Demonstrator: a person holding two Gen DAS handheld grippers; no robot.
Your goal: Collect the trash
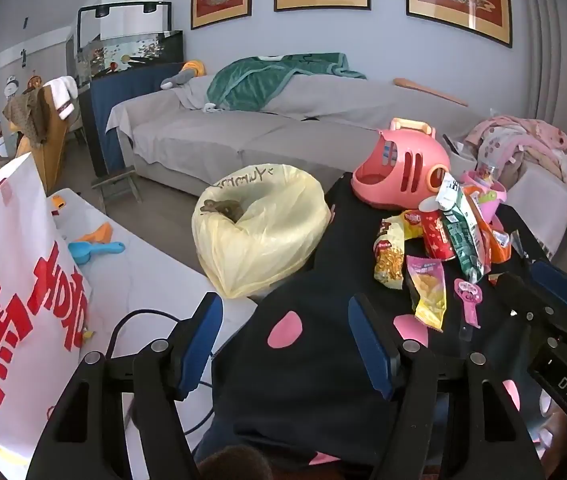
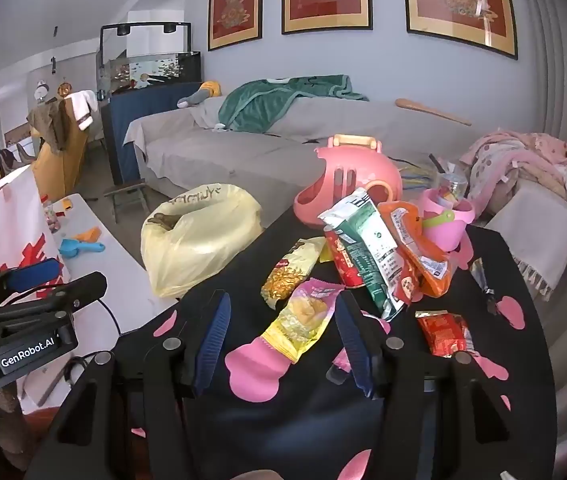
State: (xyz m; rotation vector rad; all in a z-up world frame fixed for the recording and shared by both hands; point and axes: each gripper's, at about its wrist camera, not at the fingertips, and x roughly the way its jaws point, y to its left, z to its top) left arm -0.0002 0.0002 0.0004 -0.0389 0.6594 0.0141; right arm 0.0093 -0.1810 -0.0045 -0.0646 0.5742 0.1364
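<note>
Snack wrappers lie in a pile [image 1: 439, 240] on a black cloth with pink spots [image 1: 323, 280]; the pile also shows in the right wrist view [image 2: 367, 256]. A pink-and-yellow wrapper [image 2: 307, 312] lies nearest, just ahead of my right gripper [image 2: 283, 336], which is open and empty. A small red wrapper [image 2: 443, 332] lies to its right. A bin lined with a yellow bag [image 1: 259, 232] stands left of the cloth [image 2: 199, 236]. My left gripper [image 1: 283, 340] is open and empty over the cloth's left edge. The right gripper's body [image 1: 555, 320] shows at the right.
A pink toy carrier [image 1: 399, 168] and a pink bucket [image 2: 443, 224] stand behind the pile. A white table [image 1: 131, 276] at the left holds a blue scoop [image 1: 91, 250], a cable and a red-lettered white bag [image 1: 11, 296]. A grey sofa [image 1: 243, 128] lies beyond.
</note>
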